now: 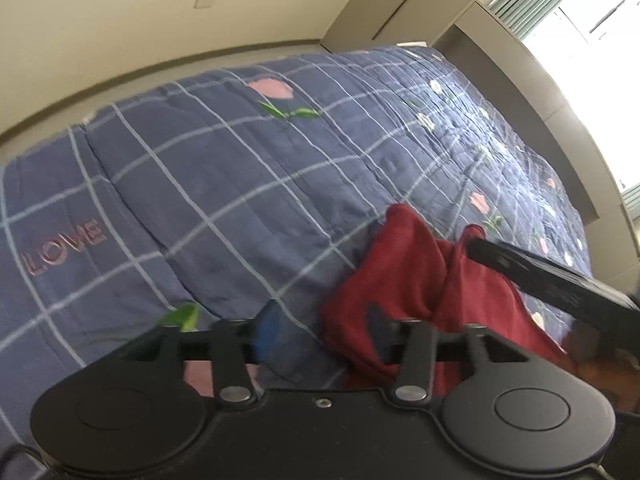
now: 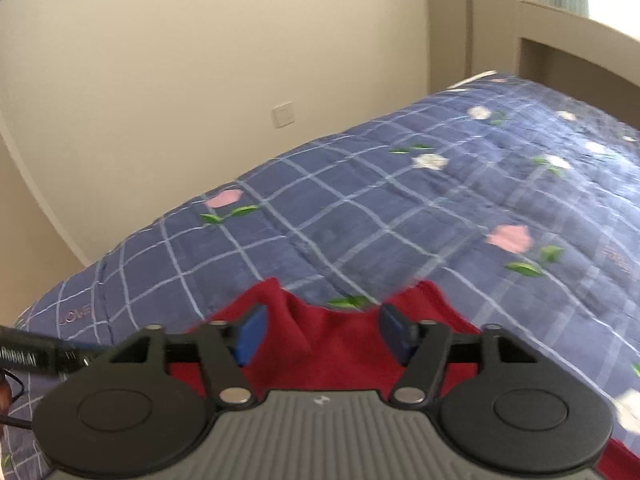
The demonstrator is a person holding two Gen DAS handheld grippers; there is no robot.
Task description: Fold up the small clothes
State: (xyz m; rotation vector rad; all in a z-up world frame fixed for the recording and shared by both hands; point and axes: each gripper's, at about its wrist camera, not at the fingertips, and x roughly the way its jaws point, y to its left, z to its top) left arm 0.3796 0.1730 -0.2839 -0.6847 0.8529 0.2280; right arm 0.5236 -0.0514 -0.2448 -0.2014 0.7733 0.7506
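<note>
A small dark red garment (image 1: 404, 276) lies bunched on the blue checked bedspread (image 1: 224, 184). In the left wrist view it sits at the lower right, under and beyond my left gripper (image 1: 320, 328), whose blue fingers stand apart; the right finger rests over the red cloth. In the right wrist view the red garment (image 2: 336, 344) lies between and under the spread blue fingers of my right gripper (image 2: 324, 332). Neither gripper pinches the cloth. The right gripper's black body (image 1: 552, 280) crosses the left wrist view at right.
The bedspread (image 2: 360, 220) with pink flowers and "LOVE" lettering (image 1: 64, 246) covers the bed. A beige wall (image 2: 200, 80) with a switch plate (image 2: 284, 115) stands behind. A bright window (image 1: 580, 40) is at the upper right.
</note>
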